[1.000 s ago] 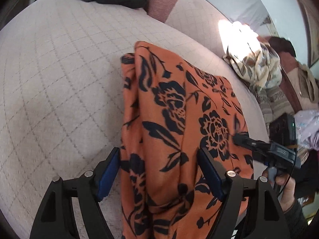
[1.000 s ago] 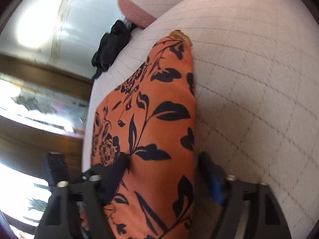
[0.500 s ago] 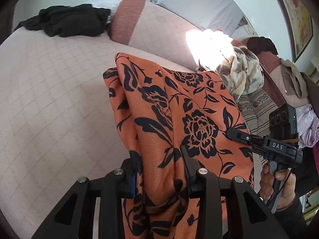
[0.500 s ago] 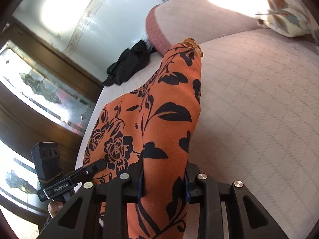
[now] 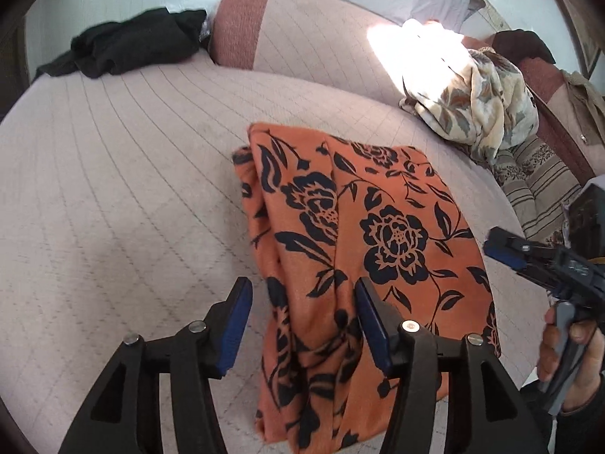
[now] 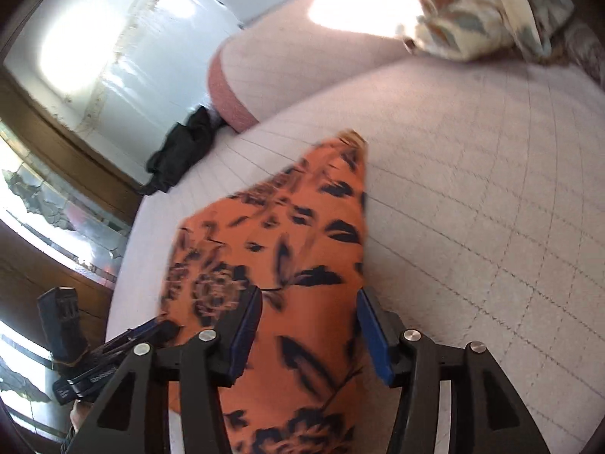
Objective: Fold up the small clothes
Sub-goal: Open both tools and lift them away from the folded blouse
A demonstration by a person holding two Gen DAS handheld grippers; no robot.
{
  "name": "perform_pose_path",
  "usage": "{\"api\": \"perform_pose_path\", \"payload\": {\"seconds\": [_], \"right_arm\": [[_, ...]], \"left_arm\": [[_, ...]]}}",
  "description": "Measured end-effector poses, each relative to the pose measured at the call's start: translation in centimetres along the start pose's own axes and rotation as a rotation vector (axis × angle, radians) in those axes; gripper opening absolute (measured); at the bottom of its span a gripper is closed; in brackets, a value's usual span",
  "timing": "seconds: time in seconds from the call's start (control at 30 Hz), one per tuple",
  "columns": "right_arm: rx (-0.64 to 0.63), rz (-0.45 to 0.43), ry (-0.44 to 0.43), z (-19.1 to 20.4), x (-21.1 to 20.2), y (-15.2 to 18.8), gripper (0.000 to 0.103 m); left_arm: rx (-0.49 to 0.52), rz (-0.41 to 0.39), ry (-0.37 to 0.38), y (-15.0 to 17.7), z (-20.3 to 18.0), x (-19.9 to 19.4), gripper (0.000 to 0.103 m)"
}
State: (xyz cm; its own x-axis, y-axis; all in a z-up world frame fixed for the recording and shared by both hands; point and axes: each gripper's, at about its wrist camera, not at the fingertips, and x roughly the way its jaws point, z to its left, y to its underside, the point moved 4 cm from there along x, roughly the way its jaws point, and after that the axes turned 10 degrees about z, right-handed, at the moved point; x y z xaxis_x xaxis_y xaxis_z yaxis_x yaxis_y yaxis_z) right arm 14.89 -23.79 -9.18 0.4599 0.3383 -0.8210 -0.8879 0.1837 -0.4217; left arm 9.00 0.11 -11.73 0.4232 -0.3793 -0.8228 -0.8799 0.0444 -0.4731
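Observation:
An orange garment with a black flower print [image 5: 363,249] lies folded on the quilted beige bed [image 5: 124,204]; it also shows in the right wrist view [image 6: 287,249]. My left gripper [image 5: 302,321] is open, its jaws on either side of the garment's near left edge. My right gripper [image 6: 308,329] is open, its jaws on either side of the garment's near right part. The right gripper shows at the right of the left wrist view [image 5: 529,257], and the left gripper at the lower left of the right wrist view [image 6: 113,352].
A black garment [image 5: 128,45] lies at the far left of the bed by a pink-ended bolster [image 5: 242,22]. A floral cream blanket [image 5: 472,98] is heaped at the far right. A striped cloth [image 5: 537,185] lies beyond the bed's right edge.
Both grippers were shut on the orange garment and holding it up half a second ago. Now both are open and the garment lies lower on the bed.

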Motion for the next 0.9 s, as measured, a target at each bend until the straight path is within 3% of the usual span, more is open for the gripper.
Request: {"api": "perform_pose_path", "payload": {"seconds": [0.1, 0.17, 0.23, 0.37, 0.53, 0.57, 0.77, 0.9], "right_arm": [[-0.066, 0.0, -0.038, 3.4, 0.0, 0.8, 0.07], [-0.092, 0.031, -0.01, 4.1, 1.7, 1.1, 0.071], [-0.034, 0.065, 0.013, 3.1, 3.7, 1.2, 0.071], [-0.017, 0.022, 0.021, 4.4, 2.0, 1.6, 0.071], [-0.091, -0.054, 0.107, 8.6, -2.3, 5.0, 0.08], [-0.092, -0.064, 0.125, 9.3, -2.9, 6.2, 0.08], [-0.101, -0.066, 0.272, 11.1, -4.3, 12.6, 0.086], [-0.12, -0.051, 0.377, 11.2, -4.6, 14.4, 0.089]], "left_arm": [[0.004, -0.005, -0.027, 0.4, 0.4, -0.6, 0.058], [-0.002, 0.002, -0.045, 0.8, 0.7, -0.9, 0.058], [-0.001, -0.002, -0.049, 1.4, 0.9, -1.7, 0.059], [0.009, -0.04, -0.103, 2.9, 1.5, -4.2, 0.074], [0.003, -0.079, -0.158, 4.7, 1.1, -6.6, 0.079], [-0.035, -0.083, -0.212, 5.2, 1.3, -7.1, 0.082], [-0.046, -0.139, -0.304, 7.7, -0.2, -9.9, 0.089], [-0.048, -0.151, -0.347, 9.0, -1.3, -11.2, 0.09]]}}
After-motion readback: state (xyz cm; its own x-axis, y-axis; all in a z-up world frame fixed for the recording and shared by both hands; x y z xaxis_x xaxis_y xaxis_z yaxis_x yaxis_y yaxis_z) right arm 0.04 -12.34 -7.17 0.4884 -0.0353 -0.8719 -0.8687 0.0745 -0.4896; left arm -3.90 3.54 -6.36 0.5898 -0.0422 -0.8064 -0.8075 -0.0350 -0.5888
